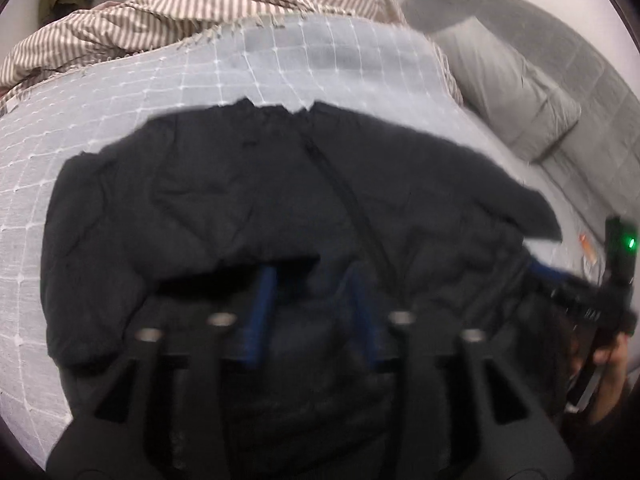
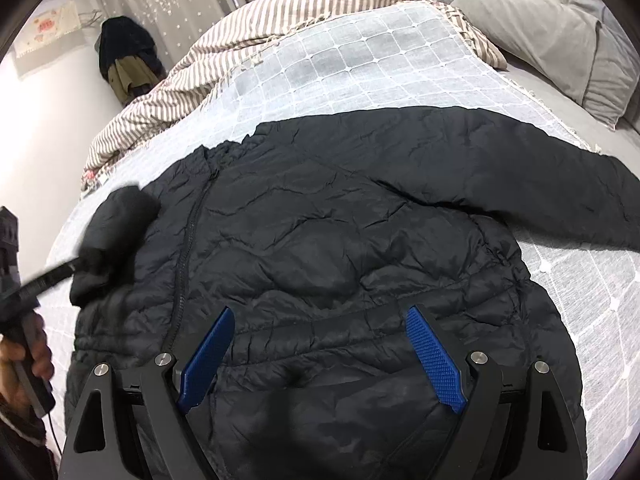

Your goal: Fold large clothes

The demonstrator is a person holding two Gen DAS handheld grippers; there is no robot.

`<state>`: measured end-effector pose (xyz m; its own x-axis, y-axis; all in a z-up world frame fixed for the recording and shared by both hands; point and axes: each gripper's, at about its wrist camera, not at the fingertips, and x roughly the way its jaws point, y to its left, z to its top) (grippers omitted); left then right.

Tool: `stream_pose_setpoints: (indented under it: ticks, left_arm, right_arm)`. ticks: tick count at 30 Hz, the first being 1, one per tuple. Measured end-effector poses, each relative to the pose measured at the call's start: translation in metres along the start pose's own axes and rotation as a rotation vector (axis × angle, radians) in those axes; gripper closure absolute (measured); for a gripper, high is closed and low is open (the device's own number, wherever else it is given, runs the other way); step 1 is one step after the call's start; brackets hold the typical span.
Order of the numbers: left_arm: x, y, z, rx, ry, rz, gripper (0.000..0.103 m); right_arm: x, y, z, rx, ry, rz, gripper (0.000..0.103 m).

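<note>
Bed [image 2: 580,280] with grey-white grid coverlet, brown-striped duvet [image 2: 280,28] bunched at far side. Grey pillow [image 2: 560,36] against grey padded headboard [image 1: 560,64]. Star-pattern grey curtains [image 2: 192,4] behind. White wall [image 2: 48,120] on the left, dark clothes [image 2: 124,56] hanging on it, small picture [image 2: 48,36] beside.

A black jacket [image 2: 340,248] of thin, crinkled, faintly shiny quilted cloth is laid over a pale woven bedspread [image 2: 360,64] with a raised white grid. Striped, rumpled cotton-like bedding [image 2: 256,28] and a matt grey pillow [image 2: 560,32] are seen. Blue, finely knurled plastic pads [image 2: 436,364] are set on matt black arms with bright metal pins.
</note>
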<state>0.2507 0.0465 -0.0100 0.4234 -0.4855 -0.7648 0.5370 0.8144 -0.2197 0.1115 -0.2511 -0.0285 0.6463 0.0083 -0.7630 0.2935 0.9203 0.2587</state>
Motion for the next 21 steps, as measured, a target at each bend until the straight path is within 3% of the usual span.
stream_pose_setpoints:
  ticks: [2,5,8,11,15,21]
  left_arm:
    - [-0.009,-0.001,-0.008,0.009,-0.015,-0.017,0.029]
    - [-0.032,-0.001,-0.023,0.031,-0.05,-0.041,0.027]
    - [-0.064,0.013,-0.032,0.026,-0.149,0.046,0.025]
    - [-0.08,0.047,-0.038,-0.051,-0.225,0.153,0.025]
    - [-0.075,0.082,-0.036,-0.109,-0.235,0.337,0.028]
    - [-0.047,0.105,-0.043,-0.212,-0.221,0.268,0.045]
  right_arm:
    - [0.001,0.004,-0.002,-0.024,0.006,-0.008,0.014]
    - [0.0,0.012,-0.003,-0.061,0.023,-0.002,0.014]
    - [-0.002,0.039,-0.004,-0.138,0.057,0.063,0.014]
    - [0.001,0.082,0.002,-0.222,0.078,0.103,0.014]
    - [0.009,0.153,0.014,-0.397,0.055,0.122,0.014]
    - [0.061,0.244,0.023,-0.629,0.009,-0.04,0.014]
